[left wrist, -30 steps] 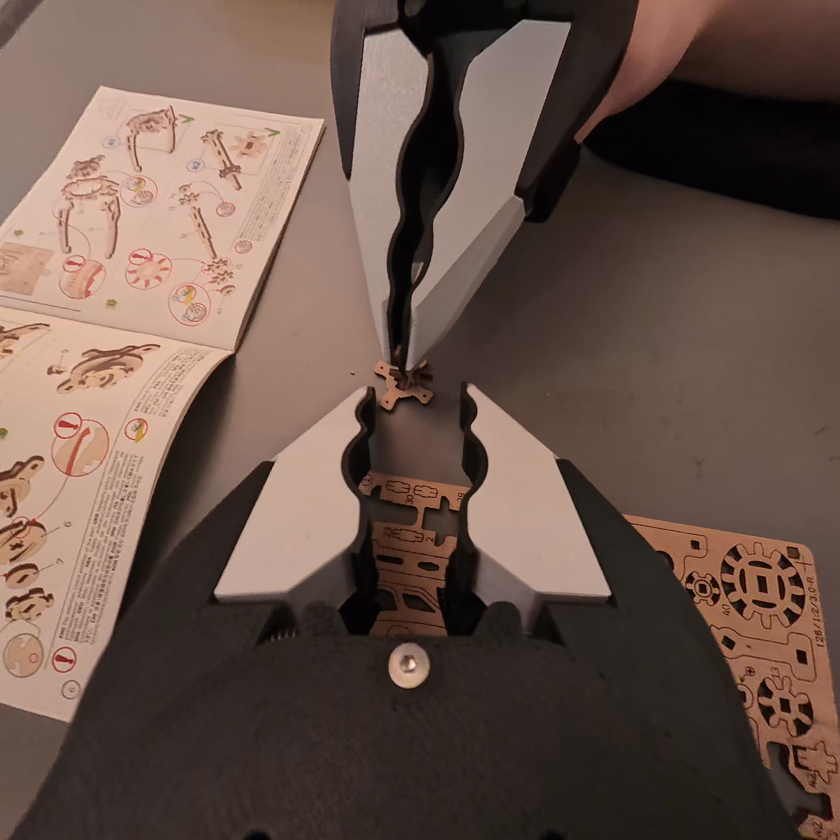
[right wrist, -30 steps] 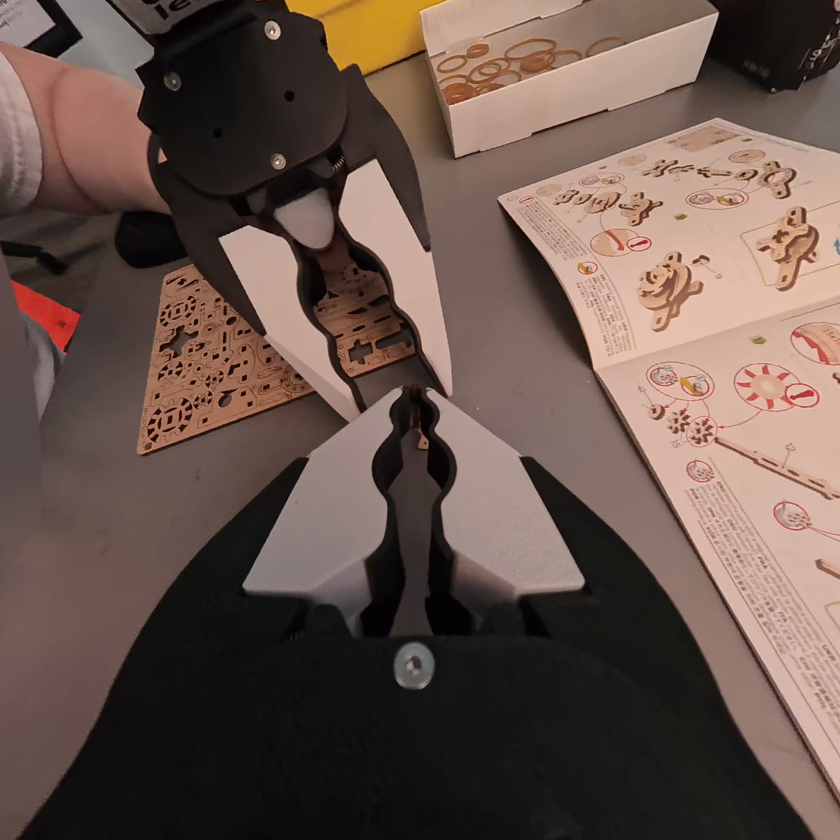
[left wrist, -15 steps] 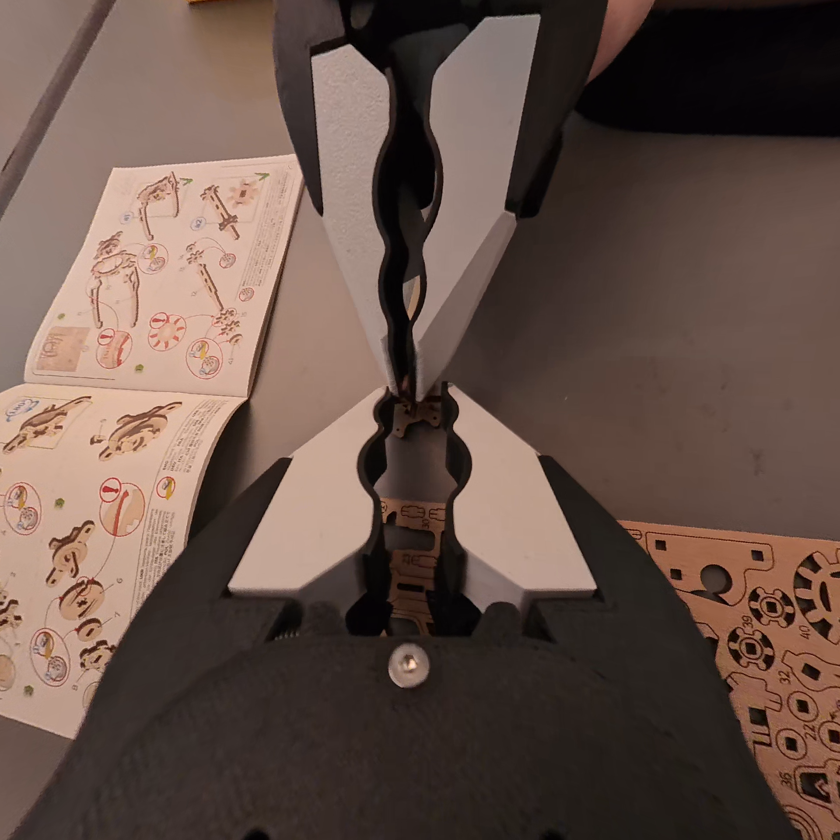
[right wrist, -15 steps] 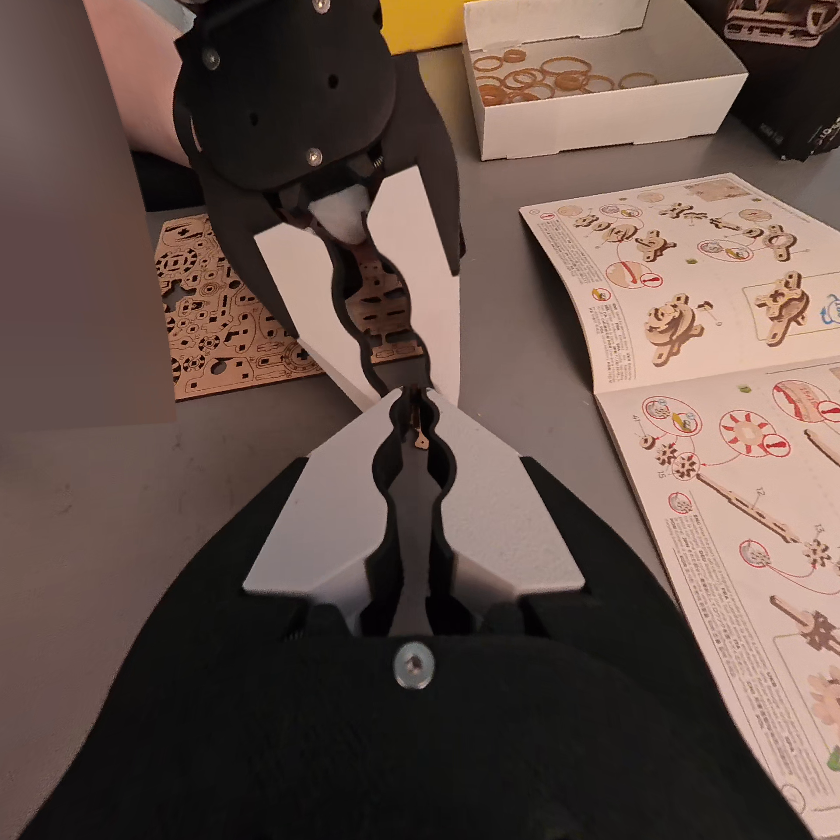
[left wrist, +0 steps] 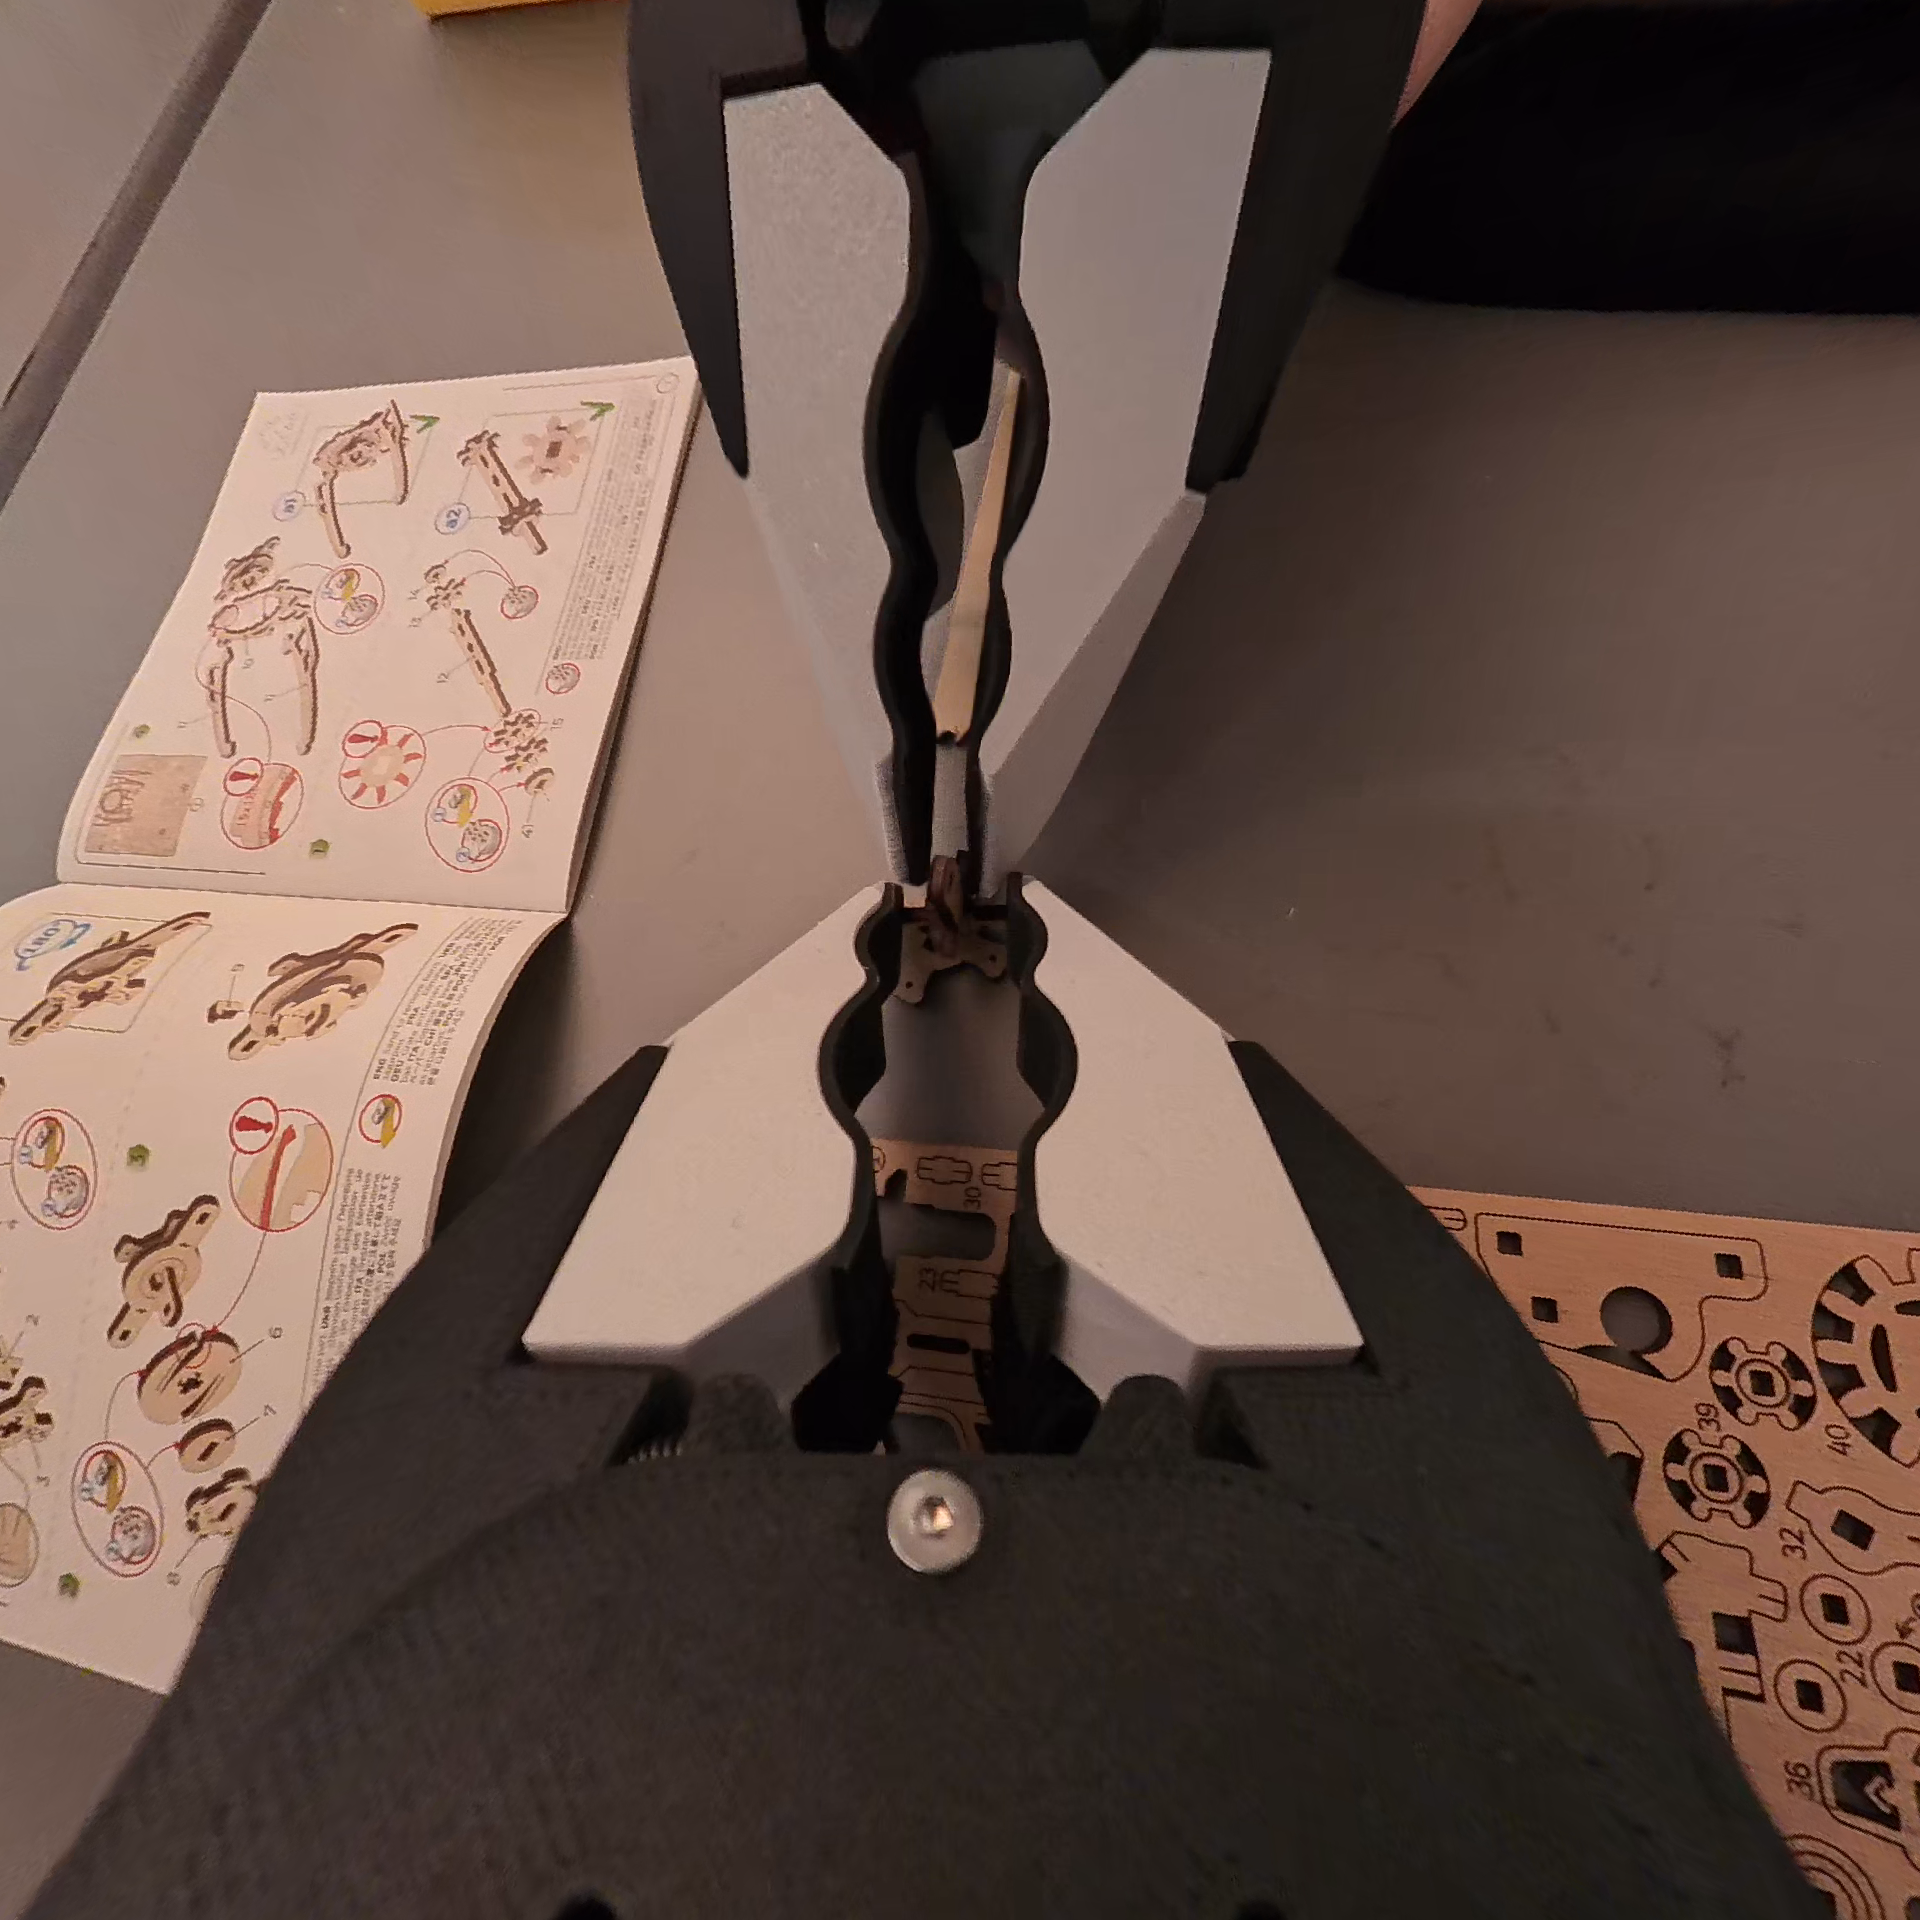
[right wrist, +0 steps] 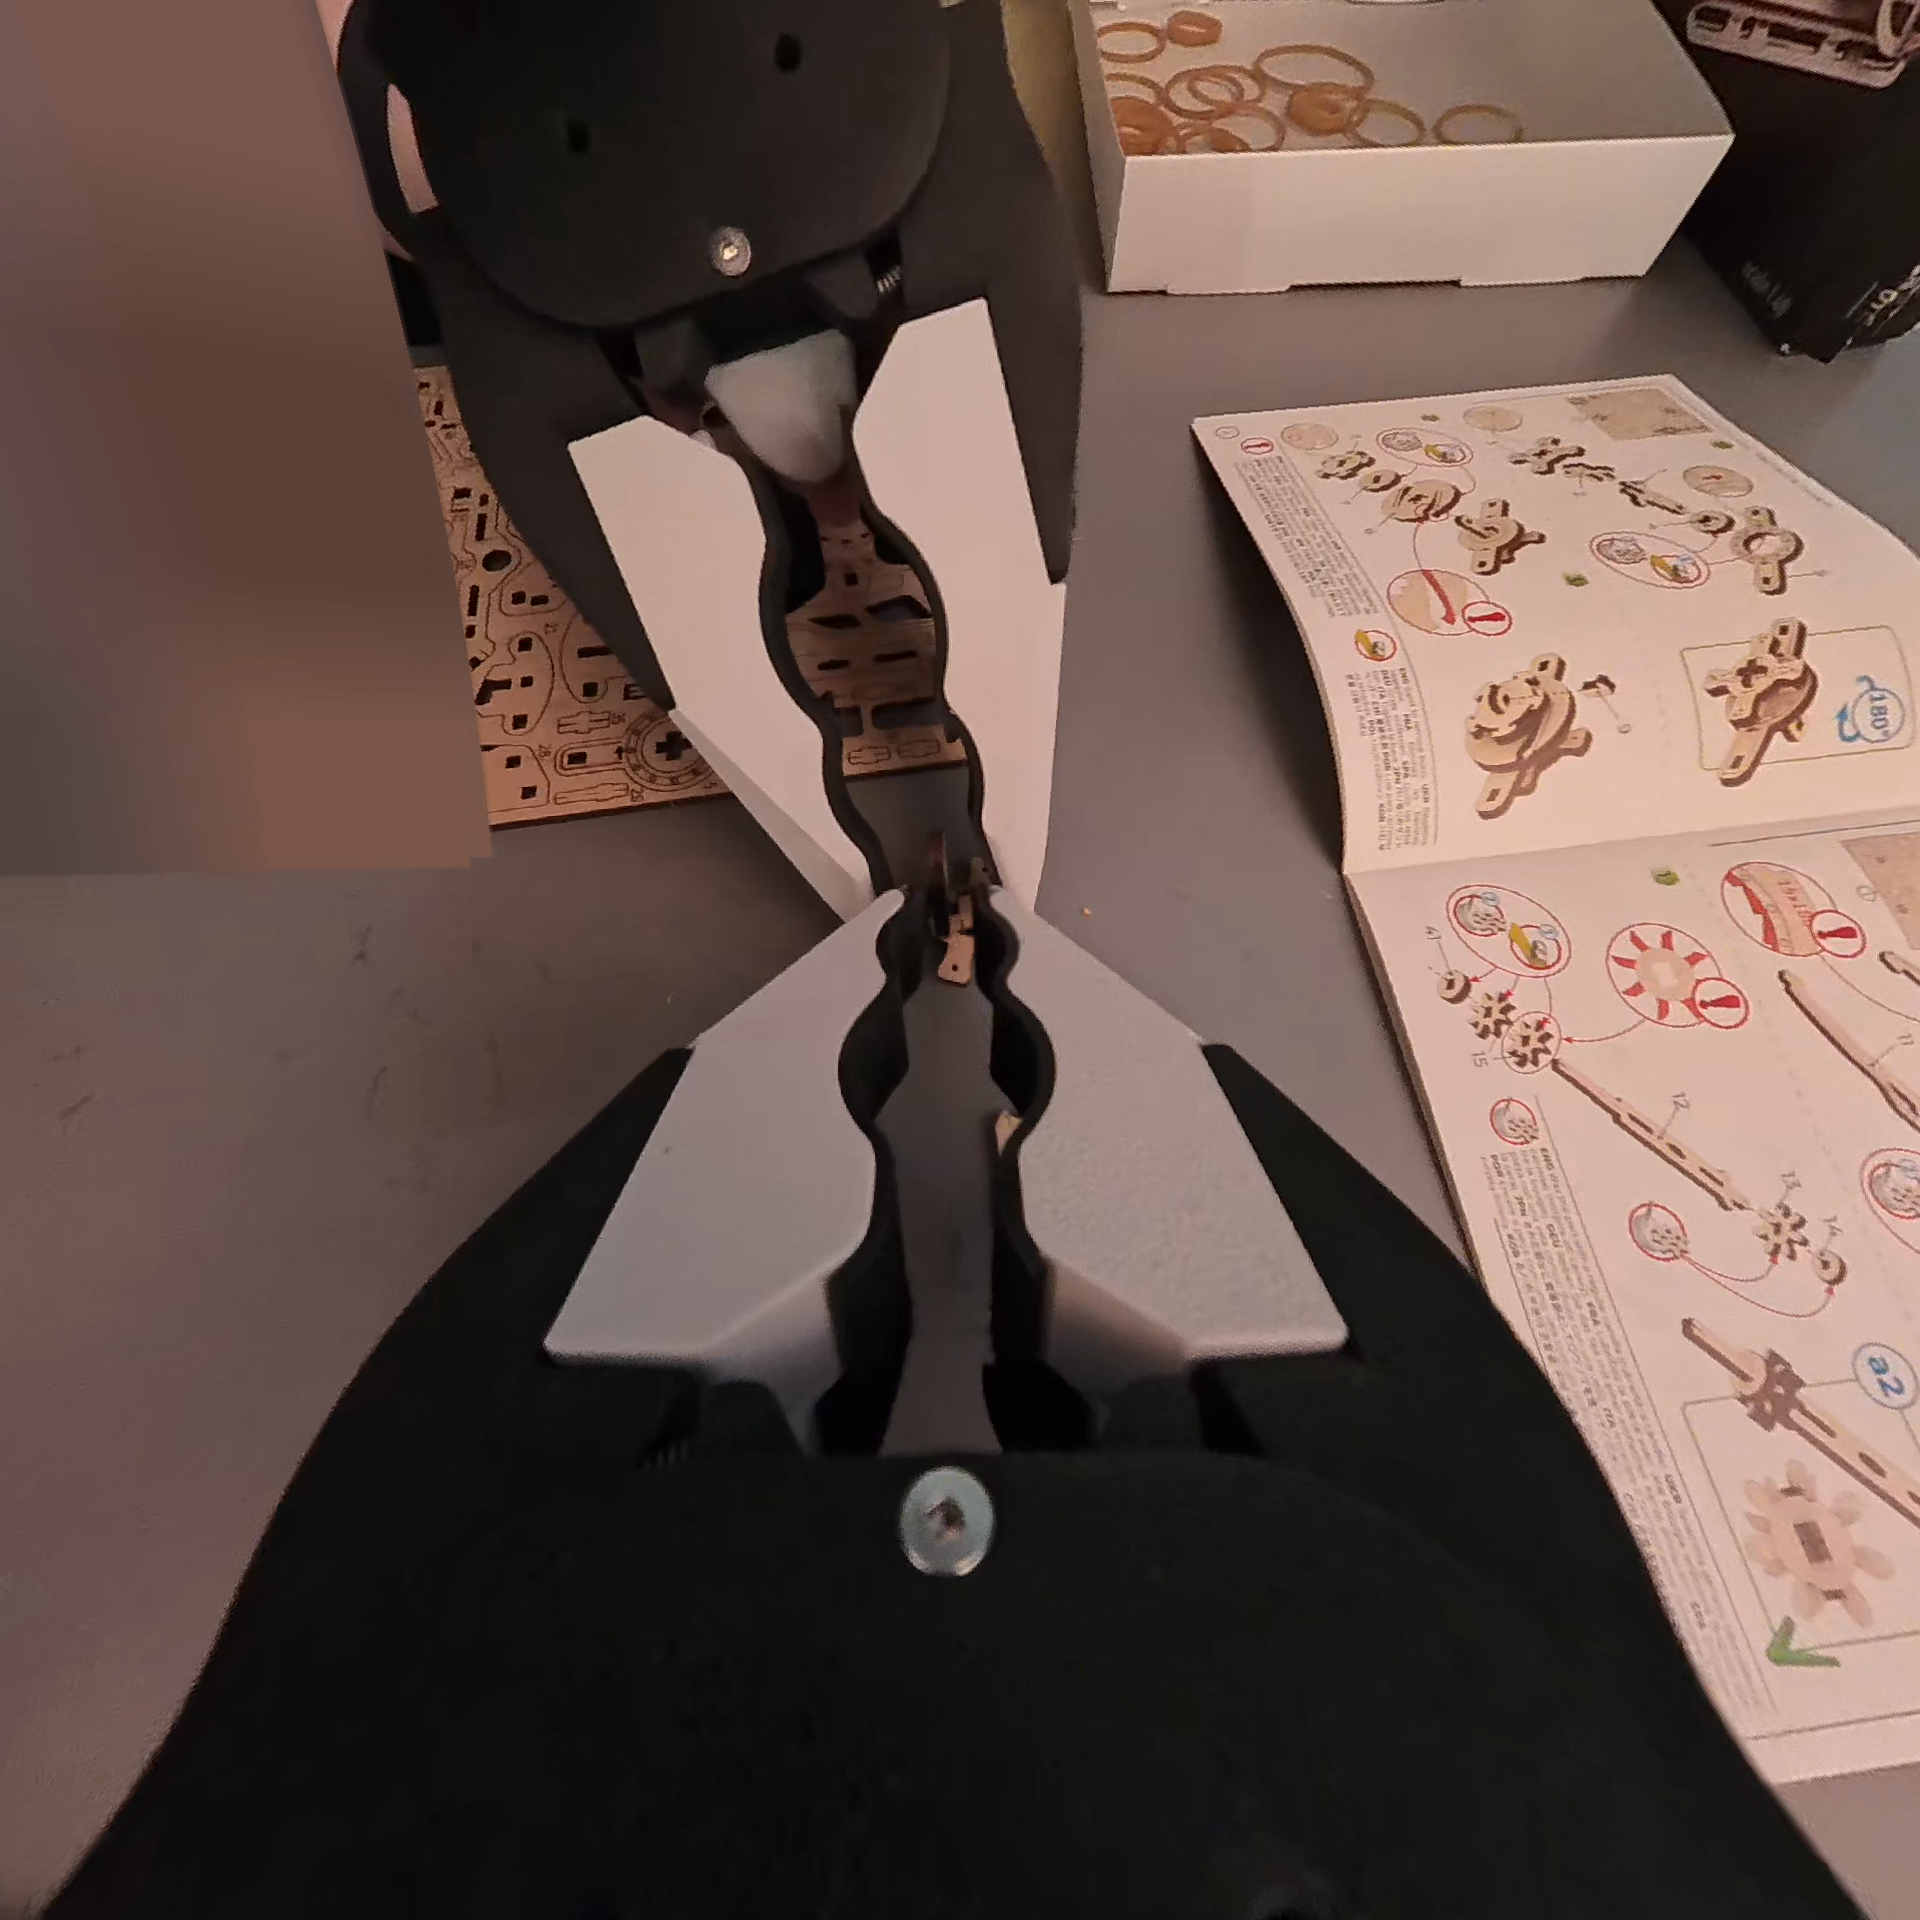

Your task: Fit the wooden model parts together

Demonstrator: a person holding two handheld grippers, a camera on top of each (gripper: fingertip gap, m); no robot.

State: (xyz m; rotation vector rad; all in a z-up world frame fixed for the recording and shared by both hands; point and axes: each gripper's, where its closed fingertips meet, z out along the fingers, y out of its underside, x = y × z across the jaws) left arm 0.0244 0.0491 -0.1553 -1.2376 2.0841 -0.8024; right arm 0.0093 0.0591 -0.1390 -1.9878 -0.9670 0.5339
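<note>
1. Meeting tip to tip above the grey worktop (left wrist: 1455,727), the left gripper (left wrist: 951,914) pinches a cross-shaped wooden piece (left wrist: 951,961).
2. The right gripper (right wrist: 951,904) clamps a thin wooden strip (right wrist: 954,940) against it.

Each camera sits just behind its own gripper, looking down along the fingers at the grey table (left wrist: 1507,727). The left wrist view faces the right gripper (left wrist: 940,868) head-on; the right wrist view faces the left gripper (right wrist: 940,883). Both share the close fingertip meeting point, the instruction booklet (left wrist: 343,665) (right wrist: 1621,831) and the wooden parts sheet (left wrist: 1714,1455) (right wrist: 582,707).
</note>
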